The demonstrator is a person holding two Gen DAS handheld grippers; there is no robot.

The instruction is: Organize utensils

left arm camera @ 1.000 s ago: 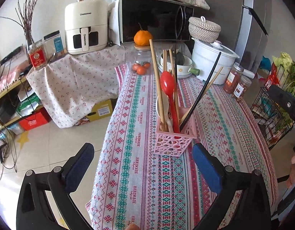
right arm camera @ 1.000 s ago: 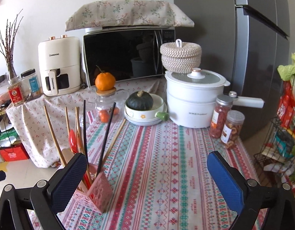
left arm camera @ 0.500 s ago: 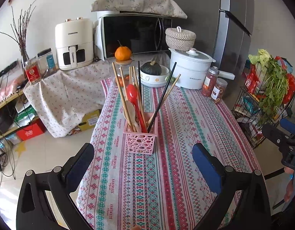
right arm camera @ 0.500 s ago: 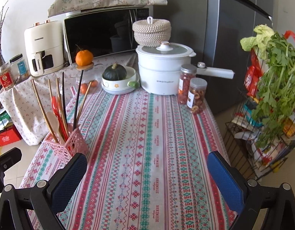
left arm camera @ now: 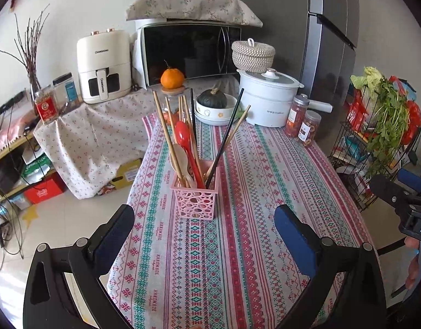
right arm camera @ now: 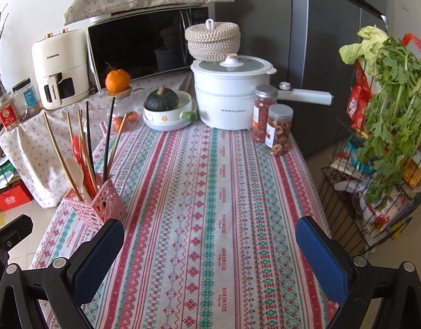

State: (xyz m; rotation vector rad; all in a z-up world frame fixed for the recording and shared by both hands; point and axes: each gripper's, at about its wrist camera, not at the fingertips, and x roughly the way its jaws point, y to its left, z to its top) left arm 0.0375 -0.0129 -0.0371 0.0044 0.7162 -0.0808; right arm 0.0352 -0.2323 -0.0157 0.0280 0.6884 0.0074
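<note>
On the worktop [left arm camera: 265, 192] | pink holder [left arm camera: 195, 201] seen loaded with chopsticks [left arm camera: 166, 134] and spoons [left arm camera: 184, 139] | left tool [left arm camera: 203, 235] and right tool [right arm camera: 210, 249] held apart, empty | risk judged: holder tipped if leaning sticks were knocked.

White electric pot [right arm camera: 229, 93] at table's far end, two spice jars [right arm camera: 272, 122] just beside it, squash in bowl [right arm camera: 166, 107], microwave [right arm camera: 144, 45], air fryer [right arm camera: 59, 68], greens on wire rack [right arm camera: 385, 87]
</note>
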